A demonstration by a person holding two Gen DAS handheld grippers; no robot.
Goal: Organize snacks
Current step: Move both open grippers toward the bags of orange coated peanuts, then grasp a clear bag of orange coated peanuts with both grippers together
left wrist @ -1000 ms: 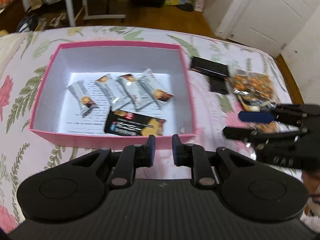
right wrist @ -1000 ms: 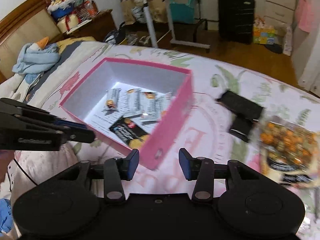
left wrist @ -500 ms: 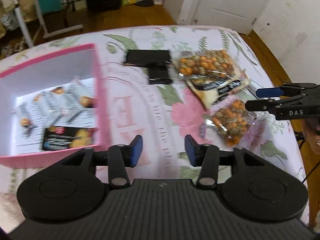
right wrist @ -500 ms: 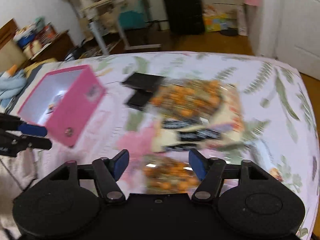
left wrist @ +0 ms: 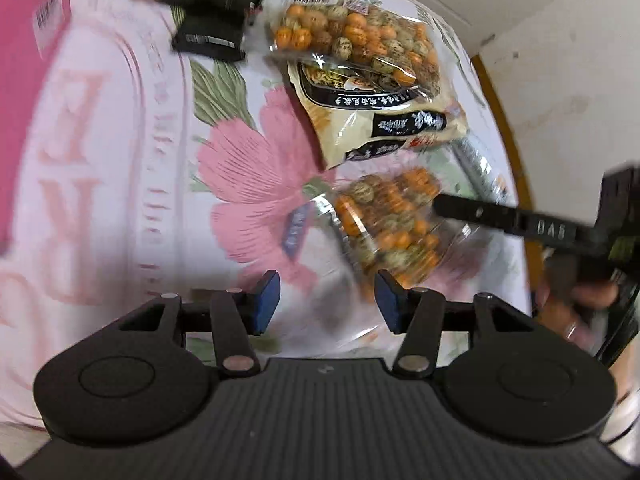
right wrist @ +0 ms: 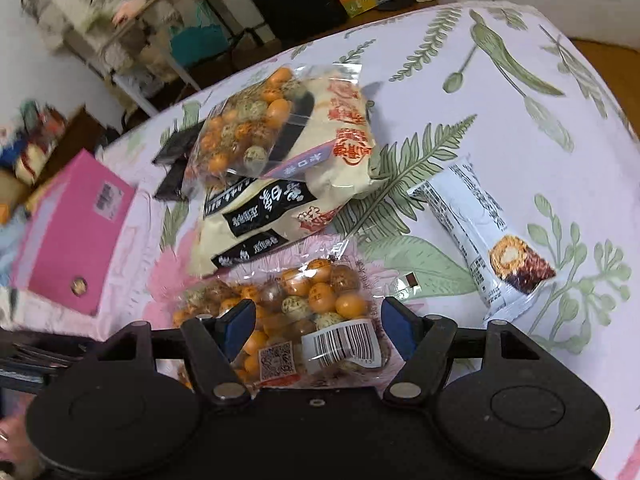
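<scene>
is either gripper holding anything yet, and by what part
Nothing is held. The right gripper stands open astride the small clear bag of coated peanuts, pads not pressing; the left gripper is open beside it.

The left gripper, its blue-padded jaws opening with nothing pressed between them, hangs over a floral pink-and-white cloth, just near of a clear bag of orange and speckled coated nuts. A larger cream-and-black bag of the same nuts lies farther off, with black flat packets to its left and a pink cardboard box at the far left. The right gripper's black finger reaches in from the right over the clear bag.
</scene>
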